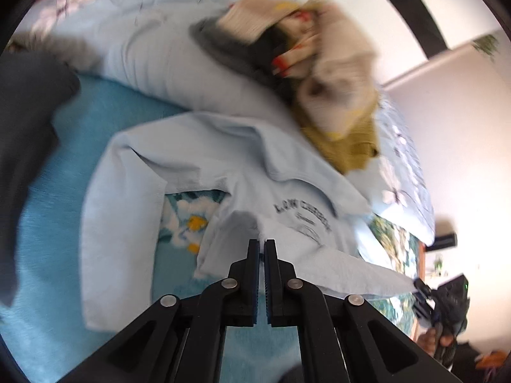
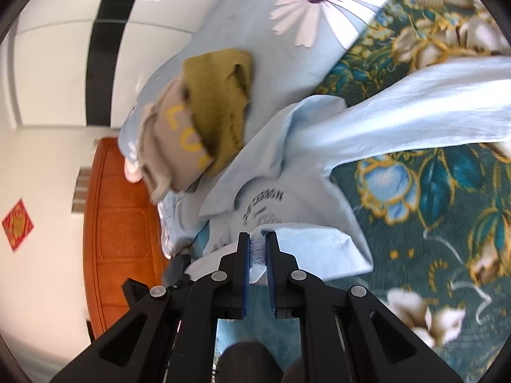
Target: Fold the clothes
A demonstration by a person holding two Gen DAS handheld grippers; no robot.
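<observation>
A light blue shirt (image 1: 287, 198) with dark lettering on its chest lies spread on the bed, one sleeve stretched out to the right (image 2: 415, 111). My left gripper (image 1: 261, 244) is shut on a raised edge of the shirt just below the lettering. My right gripper (image 2: 257, 239) is shut on another fold of the same shirt (image 2: 287, 198), and pale fabric shows between its blue pads. Both pinched edges are lifted off the bed. The right gripper (image 1: 440, 300), with a hand on it, also shows at the lower right of the left wrist view.
A pile of clothes (image 1: 303, 63) with a mustard knit (image 2: 217, 102) on it sits on a pale blue flowered quilt (image 2: 303, 32). A dark garment (image 1: 25, 127) lies at the left on turquoise bedding (image 1: 64, 191). A teal floral sheet (image 2: 431, 223) and a wooden headboard (image 2: 121, 223) are beside it.
</observation>
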